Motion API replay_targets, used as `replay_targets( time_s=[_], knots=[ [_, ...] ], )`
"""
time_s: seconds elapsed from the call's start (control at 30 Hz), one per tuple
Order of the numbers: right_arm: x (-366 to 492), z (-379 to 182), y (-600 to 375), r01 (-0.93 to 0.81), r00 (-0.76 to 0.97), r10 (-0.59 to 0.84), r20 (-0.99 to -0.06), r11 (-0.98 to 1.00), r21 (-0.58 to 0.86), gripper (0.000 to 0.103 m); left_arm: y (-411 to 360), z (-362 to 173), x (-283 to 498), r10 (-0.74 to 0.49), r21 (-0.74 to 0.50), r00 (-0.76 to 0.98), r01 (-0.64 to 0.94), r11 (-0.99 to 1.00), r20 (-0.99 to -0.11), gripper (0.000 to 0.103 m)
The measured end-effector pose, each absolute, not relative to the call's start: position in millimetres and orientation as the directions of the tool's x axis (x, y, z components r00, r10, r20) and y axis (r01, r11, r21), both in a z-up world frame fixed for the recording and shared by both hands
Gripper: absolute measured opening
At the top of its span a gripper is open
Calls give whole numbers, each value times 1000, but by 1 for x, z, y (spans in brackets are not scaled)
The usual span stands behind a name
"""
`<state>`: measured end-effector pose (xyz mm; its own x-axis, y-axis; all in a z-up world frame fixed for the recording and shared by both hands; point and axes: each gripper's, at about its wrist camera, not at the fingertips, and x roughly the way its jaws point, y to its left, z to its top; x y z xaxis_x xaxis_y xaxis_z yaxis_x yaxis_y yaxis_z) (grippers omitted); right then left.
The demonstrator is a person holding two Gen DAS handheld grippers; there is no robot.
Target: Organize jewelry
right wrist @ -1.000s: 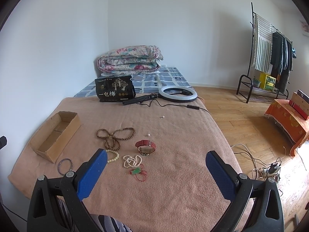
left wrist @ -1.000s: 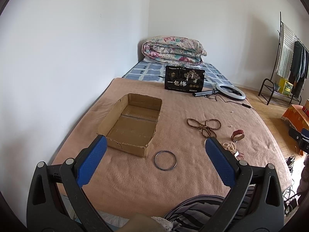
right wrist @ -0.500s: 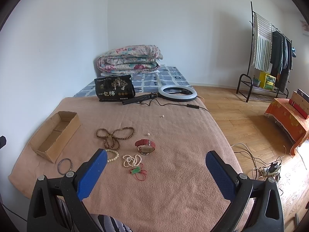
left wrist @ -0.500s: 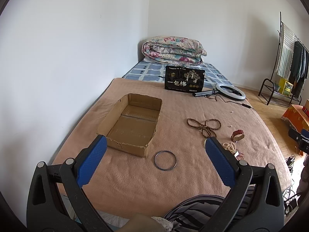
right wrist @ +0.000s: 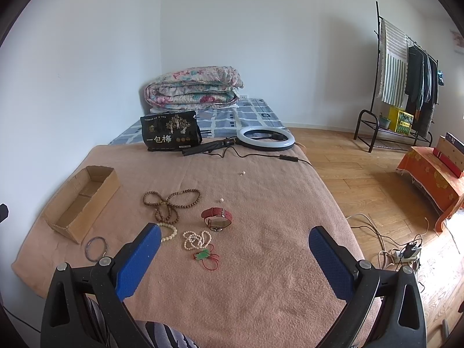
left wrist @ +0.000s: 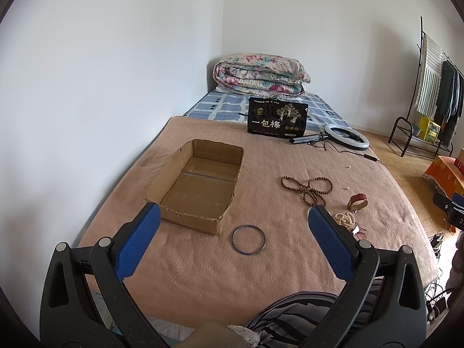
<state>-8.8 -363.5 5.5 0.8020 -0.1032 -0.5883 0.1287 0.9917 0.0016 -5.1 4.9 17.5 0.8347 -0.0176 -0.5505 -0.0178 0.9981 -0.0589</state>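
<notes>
An open, empty cardboard box (left wrist: 200,185) lies on the tan blanket, left in the right wrist view (right wrist: 84,200). A dark bangle (left wrist: 248,239) lies just in front of the box (right wrist: 96,248). Brown wooden beads (right wrist: 169,204), a red-strap watch (right wrist: 217,217), a cream bead bracelet (right wrist: 168,232), a white pearl strand (right wrist: 197,239) and a green pendant on red cord (right wrist: 204,255) lie mid-blanket. My left gripper (left wrist: 233,230) and right gripper (right wrist: 233,250) are both open and empty, held above the blanket's near edge.
A black printed bag (left wrist: 277,116), a ring light with cable (right wrist: 265,137) and a folded quilt (left wrist: 261,72) sit at the far end. Two loose pearls (right wrist: 221,200) lie on the blanket. A clothes rack (right wrist: 406,87) and an orange-covered bench (right wrist: 432,174) stand on the wooden floor to the right.
</notes>
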Motion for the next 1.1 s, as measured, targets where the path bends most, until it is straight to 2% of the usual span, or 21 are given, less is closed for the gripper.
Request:
replay_targets(
  time_s=[0.7,1.1],
  knots=[
    [-5,-4,-368,127,795,-95,-599,992,10,103,6,13,-5,-20,-58,828,-16,998,-560,103],
    [21,-28,-381,117,765,-80,-639,993,16,103,15,-20,20,-33,-67,784,-11,998,-619,103]
  ],
)
